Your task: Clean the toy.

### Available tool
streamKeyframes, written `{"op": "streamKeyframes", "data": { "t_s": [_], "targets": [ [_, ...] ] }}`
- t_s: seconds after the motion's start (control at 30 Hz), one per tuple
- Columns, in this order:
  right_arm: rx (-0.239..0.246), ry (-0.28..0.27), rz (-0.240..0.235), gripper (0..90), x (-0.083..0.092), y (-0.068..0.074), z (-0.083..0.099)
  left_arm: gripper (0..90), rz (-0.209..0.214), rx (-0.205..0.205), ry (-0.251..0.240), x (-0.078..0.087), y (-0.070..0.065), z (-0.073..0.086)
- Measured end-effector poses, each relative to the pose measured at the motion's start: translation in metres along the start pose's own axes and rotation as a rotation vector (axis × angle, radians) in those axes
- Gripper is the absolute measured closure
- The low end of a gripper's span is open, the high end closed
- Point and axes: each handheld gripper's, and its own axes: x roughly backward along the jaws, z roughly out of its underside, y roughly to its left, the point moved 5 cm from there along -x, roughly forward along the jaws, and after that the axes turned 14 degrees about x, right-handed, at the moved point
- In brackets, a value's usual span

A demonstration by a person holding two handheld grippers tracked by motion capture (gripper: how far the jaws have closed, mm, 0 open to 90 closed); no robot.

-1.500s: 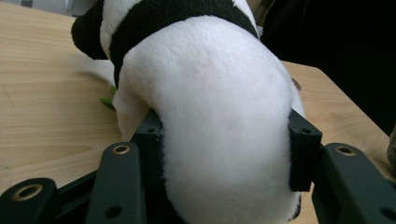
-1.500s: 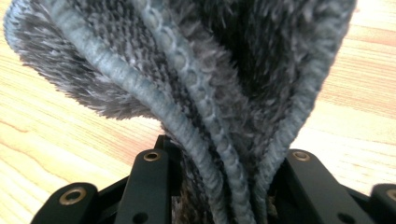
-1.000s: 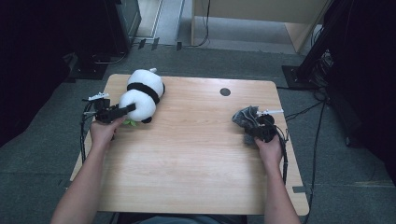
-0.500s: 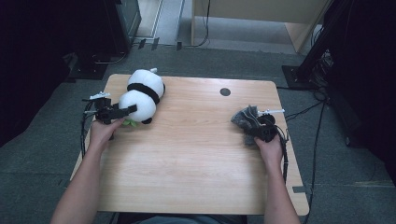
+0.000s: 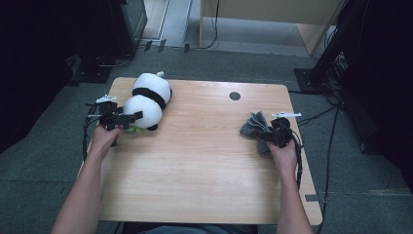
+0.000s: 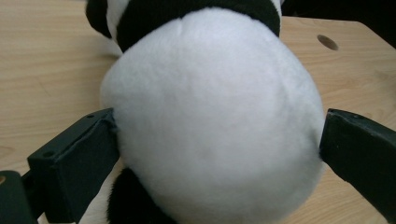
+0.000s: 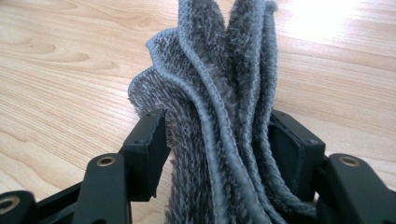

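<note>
A black-and-white plush panda point(image 5: 146, 100) lies on the wooden table point(image 5: 204, 161) at its far left corner. My left gripper point(image 5: 130, 117) reaches it from the left. In the left gripper view the panda's white body point(image 6: 210, 116) fills the gap between the jaws, which have just been opening; the fur only brushes them. A bunched grey fuzzy cloth point(image 5: 253, 126) sits at the right edge. My right gripper point(image 5: 260, 135) is at it. Its jaws have also just been opening, with the cloth's folds point(image 7: 219, 93) standing loosely between them.
A round hole point(image 5: 234, 96) is in the tabletop near the far edge. Something small and green point(image 5: 134, 129) pokes out under the panda. Cables point(image 5: 331, 131) trail off the table's right side. Dark equipment stands on the floor to the left and right.
The left jaws have spread wider around the panda's body. The right jaws have spread too, and the cloth has fluffed out between them. Both hands stayed in place.
</note>
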Motion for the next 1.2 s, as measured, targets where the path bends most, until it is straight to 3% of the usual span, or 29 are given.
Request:
{"op": "streamKeyframes", "data": {
  "t_s": [0.2,0.37,0.53,0.63,0.73,0.93,0.97,1.2],
  "targets": [
    [0.010,-0.036,0.017,41.1,0.010,0.003,-0.006,0.0,0.010,-0.024,-0.027,0.014,-0.009,-0.005],
    [0.023,-0.043,0.023,40.7,0.017,0.010,-0.010,0.0,0.022,-0.076,-0.008,0.019,-0.023,-0.003],
    [0.050,-0.049,0.019,40.8,0.023,0.022,-0.014,0.0,0.044,-0.092,0.008,0.021,-0.035,0.001],
    [0.076,-0.053,0.019,40.7,0.027,0.028,-0.017,0.0,0.059,-0.138,0.023,0.023,-0.051,0.005],
    [0.092,-0.062,0.010,40.7,0.030,0.035,-0.020,0.0,0.091,-0.155,0.024,0.023,-0.064,0.008],
    [0.118,-0.065,-0.020,40.5,0.029,0.050,-0.021,0.0,0.124,-0.178,0.052,0.018,-0.081,0.016],
    [0.127,-0.071,-0.043,40.3,0.027,0.059,-0.022,0.0,0.127,-0.206,0.065,0.015,-0.087,0.021],
    [0.163,-0.083,-0.107,39.7,0.018,0.086,-0.025,0.0,0.174,-0.265,0.096,0.005,-0.113,0.039]
  ]
}}
